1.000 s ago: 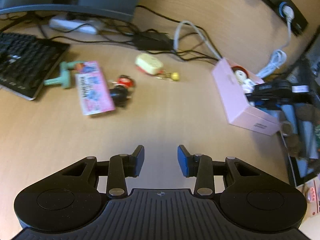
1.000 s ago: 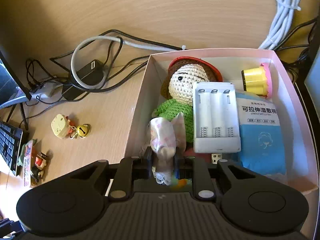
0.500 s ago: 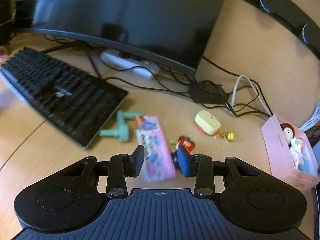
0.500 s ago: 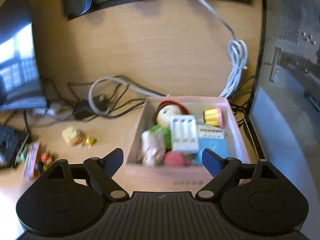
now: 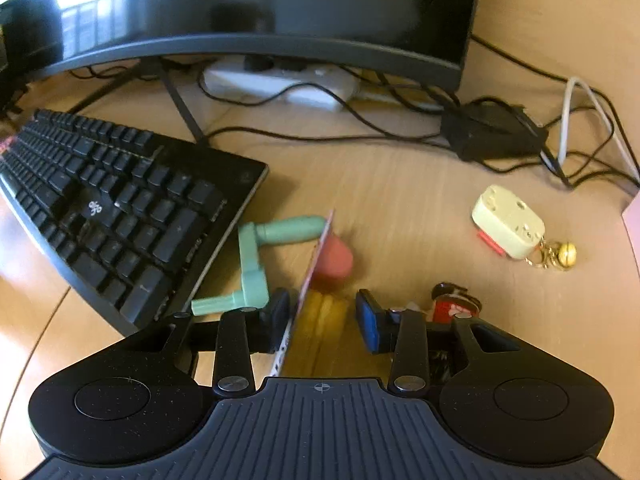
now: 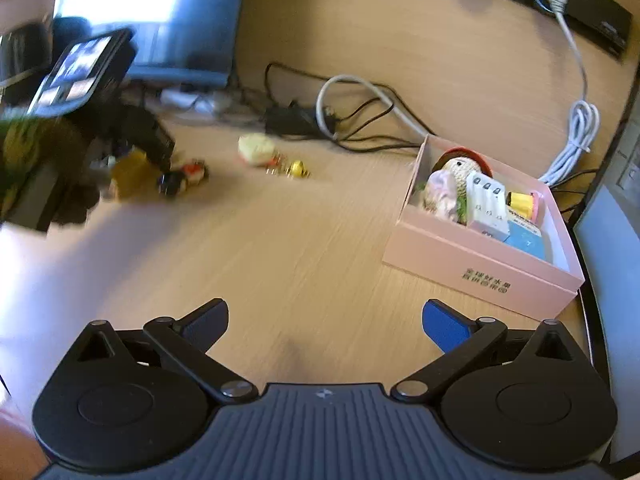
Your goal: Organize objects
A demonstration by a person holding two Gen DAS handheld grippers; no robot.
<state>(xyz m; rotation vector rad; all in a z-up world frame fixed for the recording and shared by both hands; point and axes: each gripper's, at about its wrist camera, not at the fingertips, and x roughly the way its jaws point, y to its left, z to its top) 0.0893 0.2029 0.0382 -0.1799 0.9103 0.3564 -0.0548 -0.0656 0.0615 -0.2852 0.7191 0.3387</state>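
On the wooden desk [image 6: 304, 248], the left gripper [image 5: 322, 318] straddles a flat pink packet [image 5: 316, 264] tipped on edge beside the keyboard [image 5: 112, 208] and green crank toy [image 5: 256, 264]; whether its half-open jaws press it is unclear. Near the pink box [image 6: 480, 264] of sorted toys, the right gripper [image 6: 326, 318] has just been opening, jaws wide with nothing between.

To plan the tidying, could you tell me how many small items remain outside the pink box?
4: green crank by the keyboard, pink packet tilted at the left tool, cream keychain farther right, red figurine beside it. More may hide.
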